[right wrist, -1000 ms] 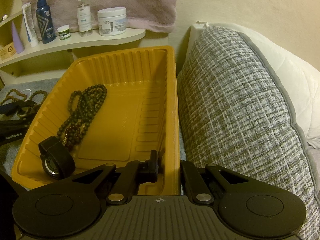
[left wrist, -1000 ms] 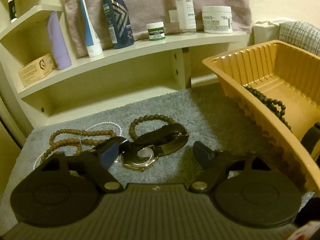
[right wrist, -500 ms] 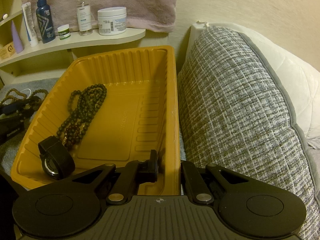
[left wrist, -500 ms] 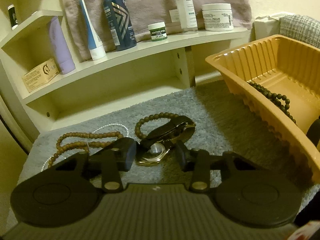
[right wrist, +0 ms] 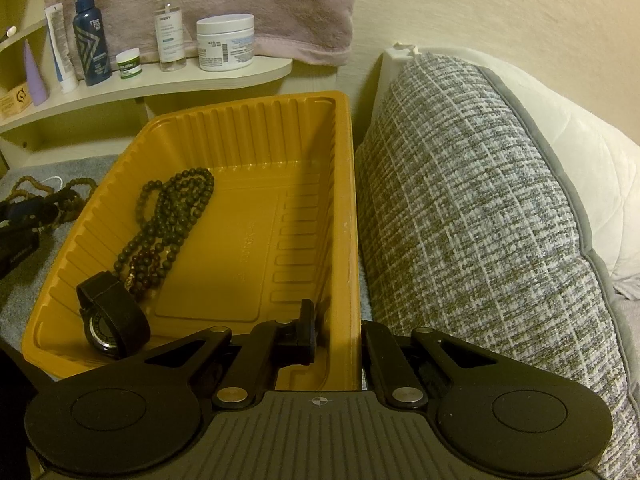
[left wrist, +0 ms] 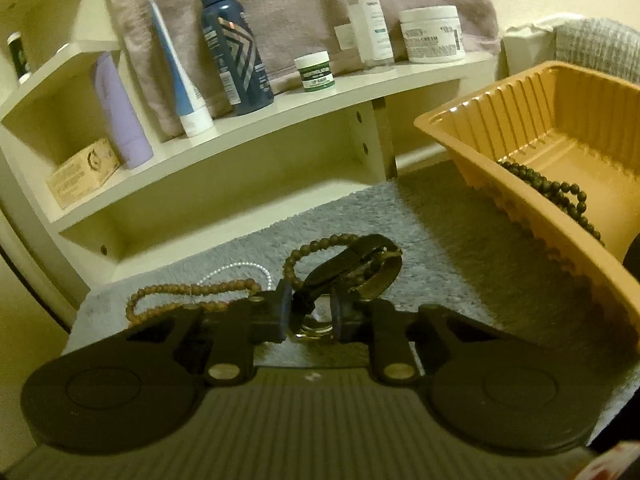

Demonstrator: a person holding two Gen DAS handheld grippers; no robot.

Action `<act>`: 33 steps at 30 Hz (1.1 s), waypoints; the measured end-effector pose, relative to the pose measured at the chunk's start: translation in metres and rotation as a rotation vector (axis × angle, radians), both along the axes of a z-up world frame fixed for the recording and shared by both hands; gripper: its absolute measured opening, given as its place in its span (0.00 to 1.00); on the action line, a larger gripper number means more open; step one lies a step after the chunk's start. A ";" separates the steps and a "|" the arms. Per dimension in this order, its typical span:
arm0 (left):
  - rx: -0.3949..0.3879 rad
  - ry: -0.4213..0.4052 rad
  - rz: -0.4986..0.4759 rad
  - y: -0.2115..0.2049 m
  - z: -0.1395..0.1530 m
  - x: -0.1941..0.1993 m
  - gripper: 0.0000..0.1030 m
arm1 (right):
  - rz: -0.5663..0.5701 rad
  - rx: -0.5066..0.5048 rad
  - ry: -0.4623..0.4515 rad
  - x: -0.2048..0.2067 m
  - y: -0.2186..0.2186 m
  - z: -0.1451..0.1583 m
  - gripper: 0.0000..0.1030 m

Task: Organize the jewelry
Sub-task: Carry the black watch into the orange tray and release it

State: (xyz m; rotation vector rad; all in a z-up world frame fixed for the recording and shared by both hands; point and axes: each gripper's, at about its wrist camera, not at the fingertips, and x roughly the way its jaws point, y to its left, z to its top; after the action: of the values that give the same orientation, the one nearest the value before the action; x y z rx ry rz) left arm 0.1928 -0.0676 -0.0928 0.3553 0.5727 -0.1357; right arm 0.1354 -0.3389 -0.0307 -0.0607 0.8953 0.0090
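Your left gripper [left wrist: 310, 314] has just been closing, and its jaws now stand narrow around the gold-cased wristwatch with a dark leather strap [left wrist: 352, 268]; the pads sit against the watch where case meets strap, on the grey fleecy mat [left wrist: 460, 248]. Take the ribbed mustard-yellow plastic tray [right wrist: 256, 216] as your landmark. The watch lies on the mat left of the tray, well apart from its wall. Looped around the watch strap is a small brown bead bracelet [left wrist: 316, 250]; farther from the tray lie a long light-brown wooden bead strand [left wrist: 188, 296] and a thin white pearl string [left wrist: 236, 270].

Your right gripper [right wrist: 336, 330] is clamped on the tray's near right wall, one finger inside, one outside. Inside the tray, against its left wall, lies a dark green bead necklace [right wrist: 176, 216], and at its near left corner a second watch with a black band [right wrist: 112, 320] stands on edge.

Right of the tray, touching it, is a grey-and-white woven cushion [right wrist: 480, 208]. Behind the tray, a cream shelf [right wrist: 160, 84] carries a white jar [left wrist: 434, 34] reading "CREAM", a small green-labelled pot [left wrist: 316, 71] reading "LIP BALM", a clear spray bottle [right wrist: 170, 20], and a navy chevron bottle [right wrist: 91, 44]; other print is too blurred to read.
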 end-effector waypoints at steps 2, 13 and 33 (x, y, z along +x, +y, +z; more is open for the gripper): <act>0.024 -0.002 -0.005 -0.001 0.000 0.002 0.14 | 0.000 0.000 0.000 0.000 0.000 0.000 0.05; -0.006 -0.018 -0.014 0.003 0.016 -0.011 0.08 | 0.001 -0.001 0.000 0.000 0.000 0.000 0.05; -0.185 -0.041 -0.233 -0.053 0.074 -0.042 0.08 | 0.007 -0.005 -0.007 0.000 0.003 0.003 0.05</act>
State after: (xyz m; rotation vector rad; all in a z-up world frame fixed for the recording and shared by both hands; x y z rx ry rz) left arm 0.1513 -0.1207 -0.0193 0.2431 0.4725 -0.4019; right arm 0.1351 -0.3362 -0.0272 -0.0682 0.8886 0.0136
